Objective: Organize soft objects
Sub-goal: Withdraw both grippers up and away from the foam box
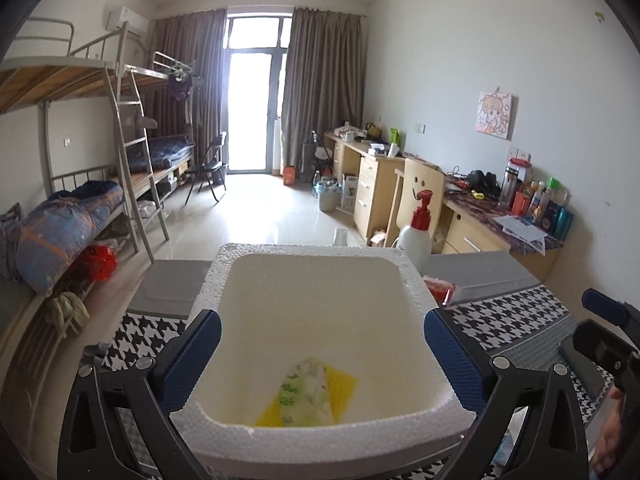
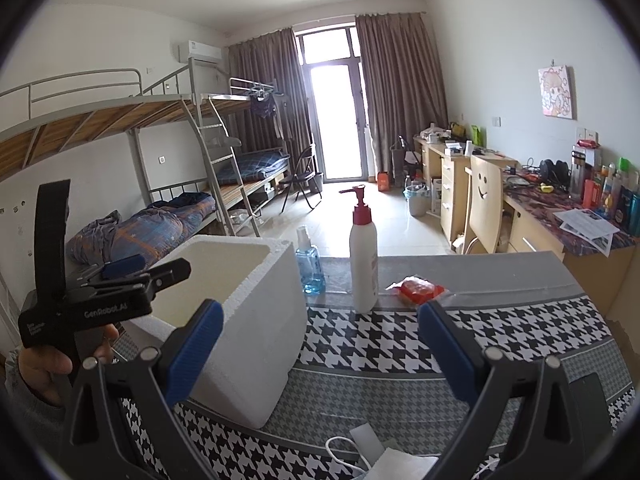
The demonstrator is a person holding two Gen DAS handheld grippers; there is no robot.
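- The table (image 2: 500, 320), under a black-and-white houndstooth cloth, is filling the lower half of both views and serving as the sorting surface.
- The white foam box (image 1: 316, 280) is sitting in the lower middle of the left wrist view, open at the top, evidently the bin for soft things. In the right wrist view it is standing at centre left.
- The left gripper (image 1: 322, 356) is hovering over the box with its blue pads spread wide, one on each side of the opening and nothing between them; I judge it is placed for dropping things in.
- The right gripper (image 2: 320, 344) is hanging above the cloth at the bottom of its own view, fingers likewise apart and empty, pointed toward the far edge.
- The pump bottle (image 2: 363, 256) is standing upright in the middle of that view, with a blue spray bottle (image 2: 309, 260) just to its left; both are hard, probably left out on purpose.
- A floral soft pack (image 1: 308, 394) is lying on a yellow cloth (image 1: 344, 384) at the box's bottom, already sorted.
- A red packet (image 2: 418, 290) is lying right of the pump bottle, likely the next pick.
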